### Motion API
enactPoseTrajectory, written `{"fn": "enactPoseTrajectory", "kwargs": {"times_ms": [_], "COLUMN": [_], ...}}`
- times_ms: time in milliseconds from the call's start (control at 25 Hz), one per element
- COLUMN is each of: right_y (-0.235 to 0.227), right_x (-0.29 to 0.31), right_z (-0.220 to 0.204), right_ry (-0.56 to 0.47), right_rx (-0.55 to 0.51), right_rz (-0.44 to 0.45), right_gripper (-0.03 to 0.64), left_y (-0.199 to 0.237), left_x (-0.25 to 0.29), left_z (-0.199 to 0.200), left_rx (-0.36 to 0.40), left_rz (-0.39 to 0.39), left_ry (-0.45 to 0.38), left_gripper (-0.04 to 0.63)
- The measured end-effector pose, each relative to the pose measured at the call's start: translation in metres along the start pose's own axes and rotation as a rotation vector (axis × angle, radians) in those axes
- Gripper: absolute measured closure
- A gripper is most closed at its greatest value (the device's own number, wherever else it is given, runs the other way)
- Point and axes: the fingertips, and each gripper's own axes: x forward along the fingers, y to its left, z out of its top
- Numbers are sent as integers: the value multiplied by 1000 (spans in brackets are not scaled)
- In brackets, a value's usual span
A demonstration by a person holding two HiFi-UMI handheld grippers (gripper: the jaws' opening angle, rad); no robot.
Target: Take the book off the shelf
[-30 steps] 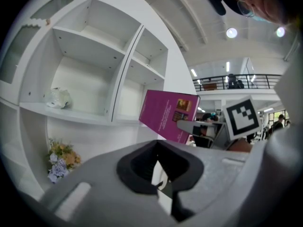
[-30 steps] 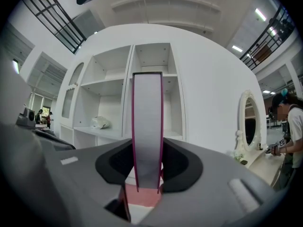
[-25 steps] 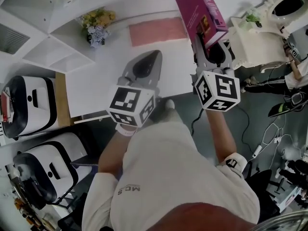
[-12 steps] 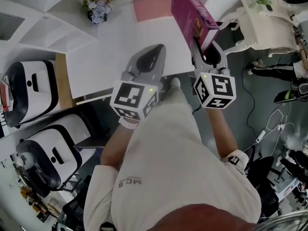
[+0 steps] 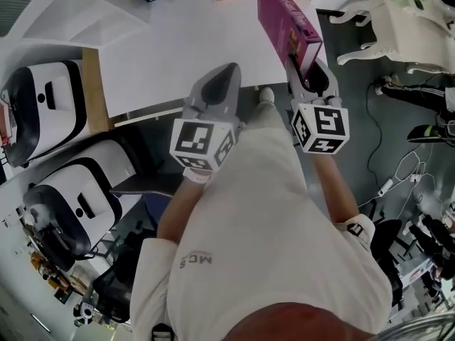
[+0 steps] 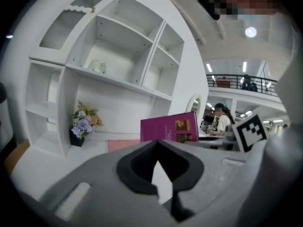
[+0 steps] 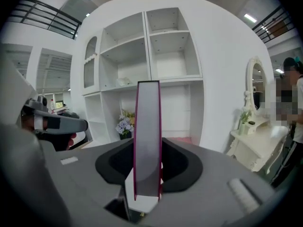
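In the head view, the right gripper (image 5: 304, 66) sits upper right of centre, its jaws drawn in narrowly on the lower end of the magenta book (image 5: 281, 16). The book stands up from the jaws toward the top edge, over the right edge of the white desk (image 5: 163, 55). The left gripper (image 5: 224, 77) is at centre, left of the book and apart from it. In the left gripper view, its jaw tips meet with nothing between them, and the book's cover shows just beyond them at mid-frame, before the white shelf unit (image 6: 118, 56). In the right gripper view, the book stands edge-on at centre, pressed from both sides by the jaws, with the shelves well behind it.
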Motion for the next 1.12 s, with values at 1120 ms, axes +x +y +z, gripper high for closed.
{"fn": "enactPoseTrajectory", "kwargs": {"times_ms": [1120], "right_y": [46], "right_x": [-15], "right_z": [-44], "right_ry": [92], "right_rx": [26], "right_rz": [37], "right_gripper": [477], "left_y": [13], "left_x": [-27], "left_z": [-41], "left_rx": [-78], "left_rz": [18], "left_ry": [33], "left_gripper": [594]}}
